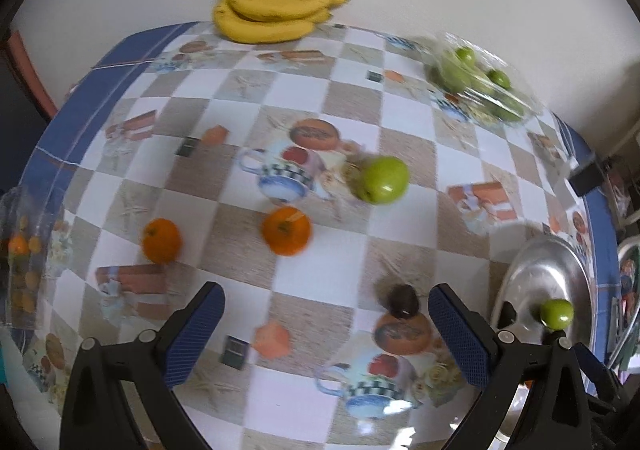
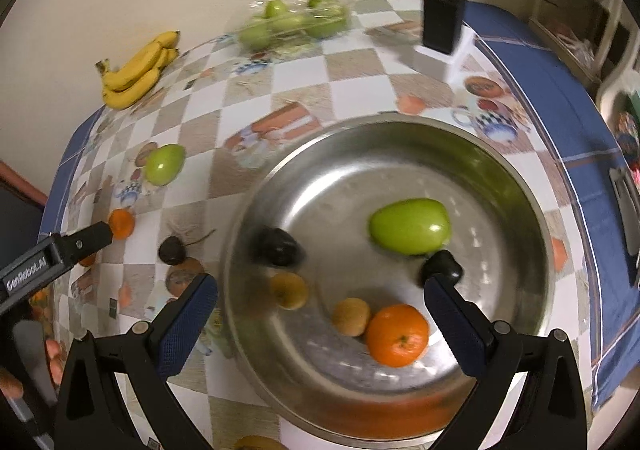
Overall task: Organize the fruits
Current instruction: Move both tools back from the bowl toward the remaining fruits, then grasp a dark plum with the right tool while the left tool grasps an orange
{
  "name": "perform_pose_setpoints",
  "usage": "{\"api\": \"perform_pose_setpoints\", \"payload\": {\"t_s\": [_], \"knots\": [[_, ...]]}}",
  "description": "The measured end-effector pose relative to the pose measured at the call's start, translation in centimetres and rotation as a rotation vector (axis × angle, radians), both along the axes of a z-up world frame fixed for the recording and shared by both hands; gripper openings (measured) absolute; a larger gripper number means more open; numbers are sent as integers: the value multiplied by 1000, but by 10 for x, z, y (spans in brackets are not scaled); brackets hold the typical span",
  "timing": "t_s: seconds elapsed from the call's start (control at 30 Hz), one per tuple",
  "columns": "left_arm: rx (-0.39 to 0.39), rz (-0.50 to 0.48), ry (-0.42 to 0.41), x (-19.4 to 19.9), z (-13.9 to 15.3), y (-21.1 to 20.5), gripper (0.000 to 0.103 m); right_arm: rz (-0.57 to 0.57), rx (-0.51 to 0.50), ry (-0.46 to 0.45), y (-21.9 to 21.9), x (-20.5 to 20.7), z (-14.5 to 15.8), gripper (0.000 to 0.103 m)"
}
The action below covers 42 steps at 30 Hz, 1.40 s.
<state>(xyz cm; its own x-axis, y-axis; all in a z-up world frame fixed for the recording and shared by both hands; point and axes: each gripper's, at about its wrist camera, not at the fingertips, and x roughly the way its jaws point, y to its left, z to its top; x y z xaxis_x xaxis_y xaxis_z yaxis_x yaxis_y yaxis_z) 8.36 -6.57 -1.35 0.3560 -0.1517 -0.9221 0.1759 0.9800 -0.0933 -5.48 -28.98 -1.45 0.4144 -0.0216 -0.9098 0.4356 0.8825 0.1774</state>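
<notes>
Two grippers, both with fingers spread wide and nothing between them. The right gripper (image 2: 320, 318) hangs over the steel bowl (image 2: 532, 186), which already holds a green apple (image 2: 410, 226), an orange (image 2: 397, 335), a couple of brownish fruits that look like kiwis, and two dark fruits (too blurry to name).

What matters for the next move is what's left on the checkered tablecloth (image 1: 296, 94). From the left gripper (image 1: 326, 330), a dark fruit (image 1: 402, 300) lies closest, at about 1 o'clock just inside its right finger. One loose orange (image 1: 286, 231) sits at 11 o'clock a bit further out, another orange (image 1: 161, 235) at 10 o'clock, and a loose green apple (image 1: 382, 180) at about 12 to 1 o'clock, further out than the oranges. All of these are on the left gripper's side of the bowl, so the left hand looks like the nearer one for any of them.

Bananas (image 1: 272, 16) lie at the far edge at 12 o'clock, long axis running side to side. A clear pack of green apples (image 1: 478, 84) sits at 2 o'clock.
</notes>
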Motion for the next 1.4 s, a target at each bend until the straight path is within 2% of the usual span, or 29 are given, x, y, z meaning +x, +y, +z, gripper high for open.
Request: {"api": "perform_pose_setpoints", "payload": {"t_s": [0.33,0.5,0.57,0.97,1.07,1.1,1.2,1.3,1.4], "knots": [[32,61,-56,15,13,41,103,119,-3,-40,44,32,16,103],[38,92,-60,25,16,63,103,169,4,-50,67,49,19,103],[35,134,-48,30,15,76,103,185,3,-52,75,56,20,103],[28,189,-6,53,-3,122,101,224,19,18,106,89,0,103],[25,183,9,58,-11,125,96,242,10,50,111,95,-10,102],[26,173,17,59,-14,124,92,246,6,57,112,96,-12,99],[27,150,34,64,-21,120,88,264,-8,93,116,101,-21,77],[27,129,49,66,-27,116,83,278,-27,129,119,104,-31,66],[36,115,64,69,-33,112,75,287,-46,154,120,107,-37,50]]}}
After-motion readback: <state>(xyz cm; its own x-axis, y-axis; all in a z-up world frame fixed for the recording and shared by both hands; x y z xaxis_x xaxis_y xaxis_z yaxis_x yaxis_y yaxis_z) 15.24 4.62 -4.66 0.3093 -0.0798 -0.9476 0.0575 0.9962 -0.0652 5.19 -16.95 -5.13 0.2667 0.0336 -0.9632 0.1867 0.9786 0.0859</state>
